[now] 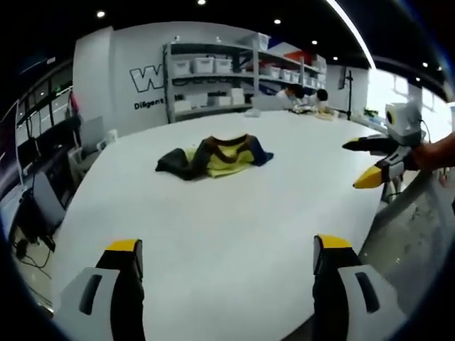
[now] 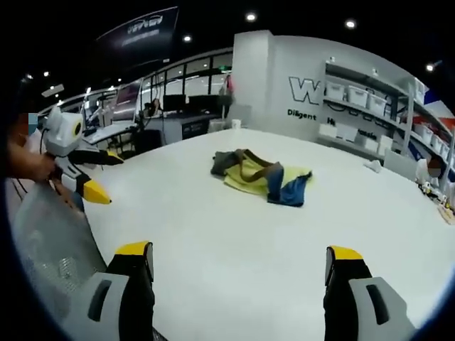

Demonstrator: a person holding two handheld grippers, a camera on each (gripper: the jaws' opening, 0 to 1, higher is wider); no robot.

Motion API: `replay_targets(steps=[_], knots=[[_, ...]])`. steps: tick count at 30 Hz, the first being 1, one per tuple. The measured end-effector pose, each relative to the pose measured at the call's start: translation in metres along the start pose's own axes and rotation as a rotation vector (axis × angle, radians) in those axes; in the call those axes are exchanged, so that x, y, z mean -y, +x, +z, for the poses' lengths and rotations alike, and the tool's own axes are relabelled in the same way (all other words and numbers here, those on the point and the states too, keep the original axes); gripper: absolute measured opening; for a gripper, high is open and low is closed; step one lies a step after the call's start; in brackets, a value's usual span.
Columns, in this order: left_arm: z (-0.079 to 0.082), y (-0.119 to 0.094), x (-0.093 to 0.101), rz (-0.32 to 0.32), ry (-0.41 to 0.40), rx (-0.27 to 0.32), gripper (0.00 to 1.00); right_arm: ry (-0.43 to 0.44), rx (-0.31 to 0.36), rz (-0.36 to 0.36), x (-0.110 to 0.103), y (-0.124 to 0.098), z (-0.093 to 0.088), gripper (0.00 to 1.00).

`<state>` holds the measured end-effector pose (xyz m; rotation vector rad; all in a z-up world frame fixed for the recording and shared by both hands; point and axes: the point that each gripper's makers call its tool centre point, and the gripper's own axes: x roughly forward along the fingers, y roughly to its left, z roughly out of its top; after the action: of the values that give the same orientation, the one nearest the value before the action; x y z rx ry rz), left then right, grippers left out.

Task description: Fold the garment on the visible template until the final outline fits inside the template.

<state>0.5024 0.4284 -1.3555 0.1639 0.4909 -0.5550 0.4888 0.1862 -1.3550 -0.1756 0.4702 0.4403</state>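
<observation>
The garment (image 1: 215,156) lies crumpled in a loose heap on the big white table (image 1: 213,234), well out from the near edge and towards the middle of the top. It is yellow with dark grey and blue parts and a brown strip across it; in the right gripper view (image 2: 261,177) the blue part points to the right and the grey part to the left. No marked outline shows on the table around it, as far as I can tell.

Both grippers hang over the near edge, well apart from the cloth. The left gripper (image 1: 226,257) has its yellow-tipped jaws spread wide with nothing between them, and the right gripper (image 2: 239,261) stands the same way, jaws wide and empty.

Behind the table a white wall (image 1: 135,71) carries dark lettering, beside shelves (image 1: 213,78) stacked with white bins. People (image 1: 304,96) sit at the far end near the shelves
</observation>
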Motion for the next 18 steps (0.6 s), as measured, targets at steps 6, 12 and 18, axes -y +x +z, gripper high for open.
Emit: replay_targets(steps=[6,12,18], knots=[[-0.005,-0.002,-0.005,0.01,-0.045,-0.008,0.94,-0.016,0.004,0.009,-0.003,-0.001,-0.001,0.98],[0.0,-0.005,-0.01,0.031,-0.061,0.016,0.92,0.015,0.04,0.001,0.003,-0.004,0.008,0.97],[-0.005,-0.004,-0.018,0.056,-0.076,-0.008,0.91,0.069,0.058,0.006,0.005,-0.003,0.013,0.96]])
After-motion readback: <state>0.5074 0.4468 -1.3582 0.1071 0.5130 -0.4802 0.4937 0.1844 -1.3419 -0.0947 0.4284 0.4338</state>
